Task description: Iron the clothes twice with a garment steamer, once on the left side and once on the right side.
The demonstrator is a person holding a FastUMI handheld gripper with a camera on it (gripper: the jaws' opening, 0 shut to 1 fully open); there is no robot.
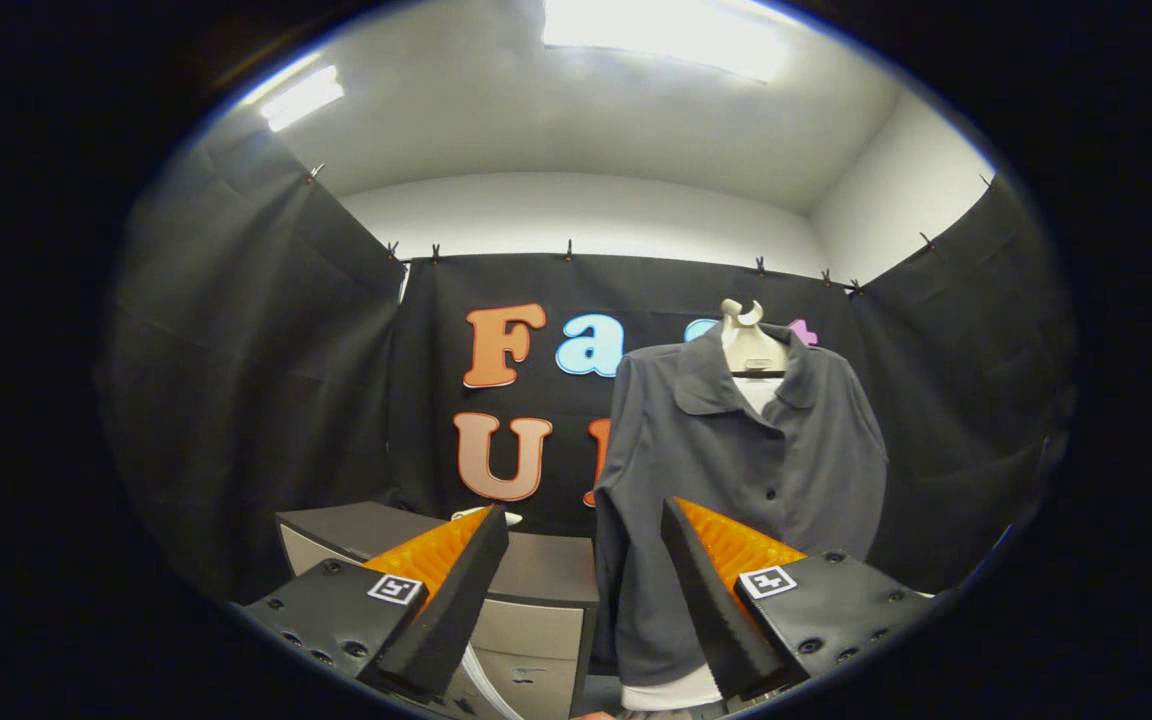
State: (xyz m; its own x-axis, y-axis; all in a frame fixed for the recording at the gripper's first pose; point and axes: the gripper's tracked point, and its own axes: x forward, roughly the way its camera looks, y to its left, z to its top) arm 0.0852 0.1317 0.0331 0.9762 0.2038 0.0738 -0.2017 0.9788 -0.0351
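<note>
To our left a grey cabinet (536, 570) sits beyond the fingers, with something pale on top, perhaps the steamer. Our gripper (584, 585) is spread wide and holds nothing. To the right, the grey shirt (736, 480) hangs on a hanger (751, 345), front facing us for steaming.

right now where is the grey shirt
In the gripper view the grey shirt hangs on a hanger before the black cloth wall, beyond the open tongs, ahead of the right finger, beside the cabinet.
</note>
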